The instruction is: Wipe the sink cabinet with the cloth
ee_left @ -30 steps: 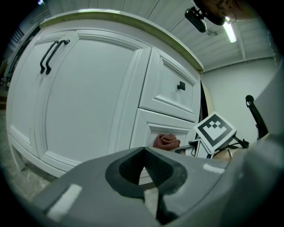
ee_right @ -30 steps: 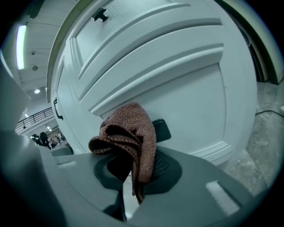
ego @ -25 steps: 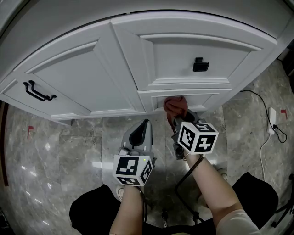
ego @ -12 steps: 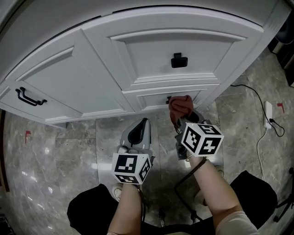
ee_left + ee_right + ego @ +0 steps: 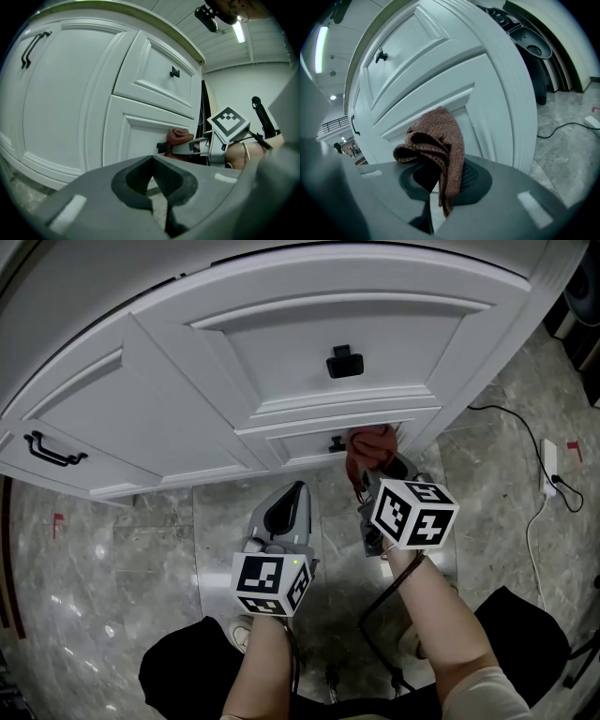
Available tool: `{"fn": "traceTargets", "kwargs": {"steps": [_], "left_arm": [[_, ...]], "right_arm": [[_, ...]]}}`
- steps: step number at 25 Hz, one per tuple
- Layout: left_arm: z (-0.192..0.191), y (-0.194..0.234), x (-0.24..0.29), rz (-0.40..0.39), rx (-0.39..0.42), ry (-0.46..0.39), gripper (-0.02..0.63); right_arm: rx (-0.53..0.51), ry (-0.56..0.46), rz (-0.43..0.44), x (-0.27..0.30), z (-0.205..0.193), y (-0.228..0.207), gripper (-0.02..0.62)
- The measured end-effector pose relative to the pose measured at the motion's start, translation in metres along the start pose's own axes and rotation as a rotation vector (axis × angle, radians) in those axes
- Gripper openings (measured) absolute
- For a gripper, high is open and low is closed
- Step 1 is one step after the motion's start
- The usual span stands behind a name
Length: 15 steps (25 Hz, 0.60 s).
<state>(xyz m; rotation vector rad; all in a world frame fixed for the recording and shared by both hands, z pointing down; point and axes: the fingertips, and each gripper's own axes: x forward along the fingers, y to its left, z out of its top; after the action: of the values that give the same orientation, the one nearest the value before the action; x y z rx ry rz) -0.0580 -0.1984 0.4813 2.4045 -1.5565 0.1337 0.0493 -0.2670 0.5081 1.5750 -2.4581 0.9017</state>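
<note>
cloth [image 5: 369,441] — clamped in right gripper [image 5: 440,182] jaws, now slid right past drawer knob [image 5: 335,443]; cabinet [image 5: 187,399] wipe under way. left gripper [image 5: 286,509] — jaws together, empty.

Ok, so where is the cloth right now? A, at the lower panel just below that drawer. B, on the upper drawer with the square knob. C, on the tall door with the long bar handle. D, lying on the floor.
A: the right gripper holds the cloth up at the lower panel, beside its small black knob.
</note>
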Motion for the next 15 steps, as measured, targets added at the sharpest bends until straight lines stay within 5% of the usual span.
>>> {"fn": "traceTargets", "kwargs": {"steps": [15], "left_arm": [[0.002, -0.031, 0.014, -0.047, 0.025, -0.002, 0.001]], "right_arm": [[-0.037, -0.029, -0.157, -0.041, 0.018, -0.075, 0.078]]}}
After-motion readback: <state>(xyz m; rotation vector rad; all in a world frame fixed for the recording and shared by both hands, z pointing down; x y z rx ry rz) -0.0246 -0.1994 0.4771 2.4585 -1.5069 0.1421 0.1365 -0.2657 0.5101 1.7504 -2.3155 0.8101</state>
